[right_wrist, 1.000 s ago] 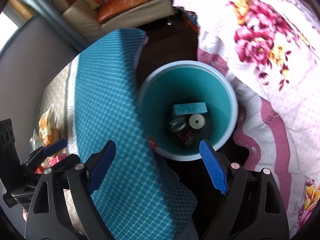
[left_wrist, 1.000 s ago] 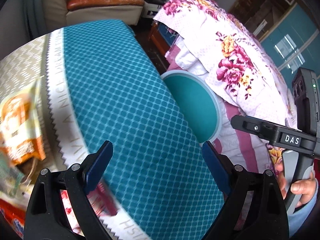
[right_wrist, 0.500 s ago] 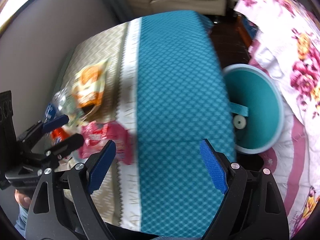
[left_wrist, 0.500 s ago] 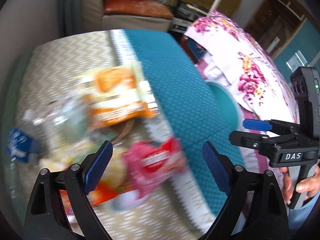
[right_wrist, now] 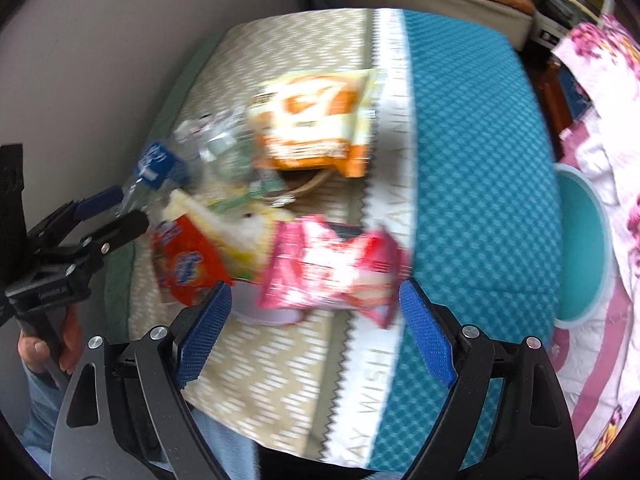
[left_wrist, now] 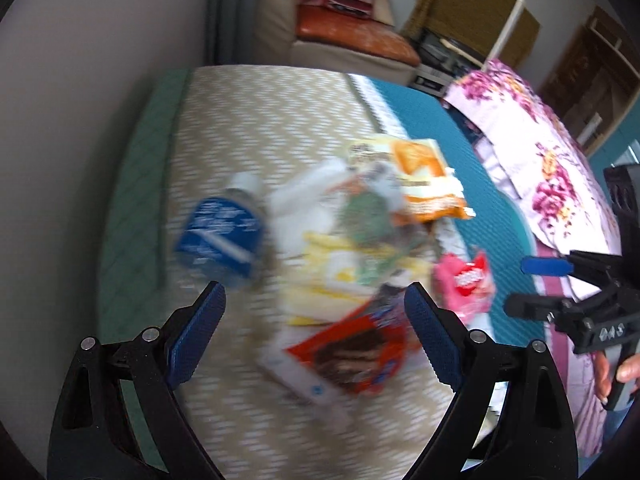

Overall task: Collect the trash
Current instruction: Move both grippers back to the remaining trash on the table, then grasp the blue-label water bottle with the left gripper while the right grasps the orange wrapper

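A pile of trash lies on the beige part of the table cover (left_wrist: 256, 120). It holds an orange snack bag (left_wrist: 430, 180) (right_wrist: 316, 124), a pink wrapper (left_wrist: 464, 284) (right_wrist: 332, 276), a red wrapper (left_wrist: 352, 348) (right_wrist: 188, 264), a clear bottle with a blue label (left_wrist: 220, 232) (right_wrist: 160, 164) and yellow packaging (left_wrist: 332, 280). My left gripper (left_wrist: 316, 336) is open and empty above the pile, over the red wrapper. My right gripper (right_wrist: 316, 328) is open and empty just before the pink wrapper. Both views are blurred by motion.
A teal bin (right_wrist: 584, 244) stands on the floor right of the table, beside a floral bedspread (left_wrist: 552, 168). The teal half of the cover (right_wrist: 476, 152) lies between the pile and the bin. A sofa (left_wrist: 344, 36) is at the back. A grey wall runs along the left.
Both grippers have swung left, from over the bin and the teal cover to over the trash pile. Both have stayed open and empty.
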{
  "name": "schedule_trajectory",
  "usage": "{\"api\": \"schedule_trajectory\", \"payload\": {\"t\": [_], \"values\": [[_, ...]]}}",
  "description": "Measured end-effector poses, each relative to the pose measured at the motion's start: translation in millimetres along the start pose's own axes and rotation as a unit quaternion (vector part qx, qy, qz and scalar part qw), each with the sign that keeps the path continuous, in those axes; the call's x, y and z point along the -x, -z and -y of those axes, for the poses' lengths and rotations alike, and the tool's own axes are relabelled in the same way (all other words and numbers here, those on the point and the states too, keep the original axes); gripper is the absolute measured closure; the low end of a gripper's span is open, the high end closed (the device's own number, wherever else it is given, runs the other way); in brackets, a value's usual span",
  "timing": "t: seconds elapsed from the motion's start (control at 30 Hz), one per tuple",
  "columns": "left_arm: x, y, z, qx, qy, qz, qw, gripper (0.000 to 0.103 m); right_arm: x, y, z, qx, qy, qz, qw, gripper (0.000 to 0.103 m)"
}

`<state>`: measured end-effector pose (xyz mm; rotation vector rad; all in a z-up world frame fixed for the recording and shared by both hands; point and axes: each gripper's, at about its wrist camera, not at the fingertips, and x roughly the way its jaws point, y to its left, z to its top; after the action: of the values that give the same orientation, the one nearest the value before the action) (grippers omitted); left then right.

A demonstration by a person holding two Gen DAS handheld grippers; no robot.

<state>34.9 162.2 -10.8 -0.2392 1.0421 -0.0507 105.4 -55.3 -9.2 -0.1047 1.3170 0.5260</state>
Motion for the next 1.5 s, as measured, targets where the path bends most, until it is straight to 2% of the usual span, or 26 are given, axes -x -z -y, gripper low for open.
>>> {"api": "schedule_trajectory", "payload": {"t": [0.17,0.33,0.6,0.63,0.7,0.73,0.77,0.83,0.87,0.9,0.93,1.1,1.23,1.5], "values": [[-2,4,-43,0.022,-0.032,0.002,0.9992,0.012,-20,-8,-39,0.040,-0.013,-0.018,0.999,0.021],[-18,4,-72,0.037,-0.044,-0.014,0.9983,0.012,-42,-17,-69,0.067,-0.028,-0.033,0.997,0.021],[-44,4,-68,0.017,-0.038,-0.036,0.9985,0.013,-72,-22,-85,0.074,-0.030,-0.056,0.995,0.021],[-47,4,-68,0.019,-0.038,-0.039,0.9983,0.014,-74,-23,-85,0.072,-0.032,-0.057,0.995,0.021],[-54,5,-68,0.022,-0.032,-0.047,0.9981,0.026,-80,-25,-86,0.067,-0.039,-0.059,0.995,0.021],[-57,6,-68,0.023,-0.030,-0.051,0.9980,0.028,-82,-25,-85,0.064,-0.045,-0.060,0.995,0.021],[-58,7,-67,0.022,-0.029,-0.052,0.9980,0.030,-83,-25,-85,0.062,-0.048,-0.062,0.995,0.022],[-58,10,-63,0.019,-0.035,-0.047,0.9981,0.031,-89,-27,-84,0.058,-0.059,-0.067,0.994,0.034],[-58,11,-62,0.019,-0.038,-0.045,0.9981,0.031,-91,-26,-84,0.056,-0.070,-0.071,0.993,0.046],[-57,11,-62,0.020,-0.040,-0.043,0.9981,0.032,-92,-25,-82,0.056,-0.074,-0.071,0.993,0.053],[-53,13,-61,0.022,-0.044,-0.039,0.9980,0.032,-92,-22,-82,0.058,-0.076,-0.067,0.993,0.056],[-36,15,-60,0.038,-0.042,-0.024,0.9981,0.033,-78,-18,-76,0.047,-0.083,-0.049,0.994,0.065],[-23,17,-58,0.048,-0.034,-0.014,0.9982,0.036,-60,-17,-67,0.039,-0.088,-0.027,0.995,0.066],[-16,26,-51,0.062,-0.024,-0.018,0.9976,0.037,-28,-15,-36,0.019,-0.096,0.014,0.995,0.069]]}}
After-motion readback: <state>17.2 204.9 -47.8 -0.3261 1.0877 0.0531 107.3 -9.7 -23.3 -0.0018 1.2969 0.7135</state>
